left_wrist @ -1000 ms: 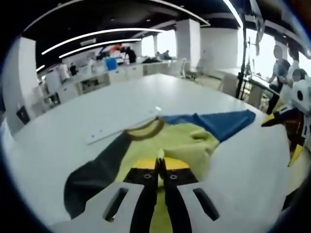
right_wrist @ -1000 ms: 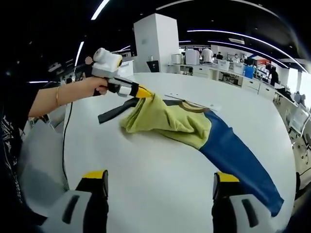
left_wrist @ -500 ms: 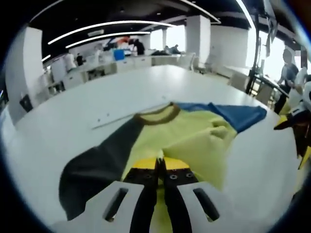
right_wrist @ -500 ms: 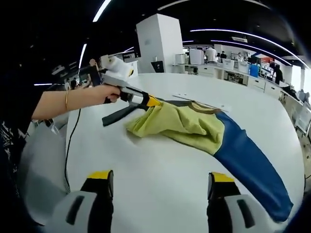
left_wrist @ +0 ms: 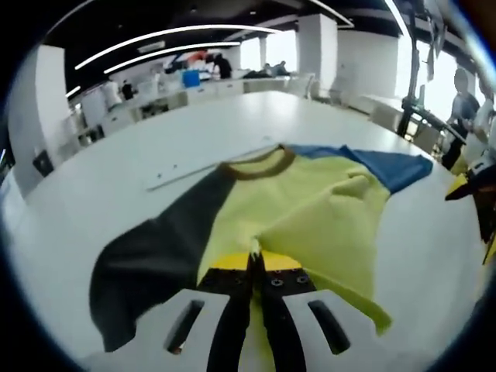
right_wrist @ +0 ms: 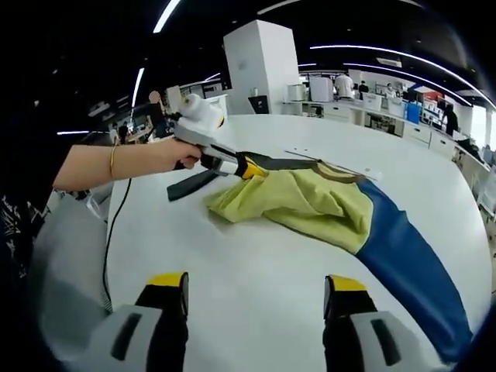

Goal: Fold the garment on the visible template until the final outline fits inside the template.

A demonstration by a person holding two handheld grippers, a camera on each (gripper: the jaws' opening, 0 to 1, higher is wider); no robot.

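A yellow garment (left_wrist: pixel 310 217) with a brown collar (left_wrist: pixel 258 162), a black sleeve (left_wrist: pixel 147 263) and a blue sleeve (left_wrist: pixel 391 164) lies on the white table (left_wrist: pixel 101 201). My left gripper (left_wrist: pixel 254 252) is shut on the yellow fabric near its hem. In the right gripper view a hand holds that left gripper (right_wrist: pixel 246 167) at the garment (right_wrist: pixel 310 203), lifting the fabric. The blue sleeve (right_wrist: pixel 411 263) stretches right. My right gripper (right_wrist: pixel 256 288) stands open over bare table, apart from the garment. A thin white template strip (left_wrist: pixel 203 167) lies behind the collar.
The person's forearm (right_wrist: pixel 116 163) and a black cable (right_wrist: pixel 110 232) reach in from the left. Desks, chairs and people stand beyond the table (right_wrist: pixel 256 256). The right gripper's yellow tip (left_wrist: pixel 469 186) shows at the right edge of the left gripper view.
The left gripper has pulled the yellow fabric, spreading the bunched body flatter and wider. In the right gripper view the left hand moved slightly right. The right gripper stays open.
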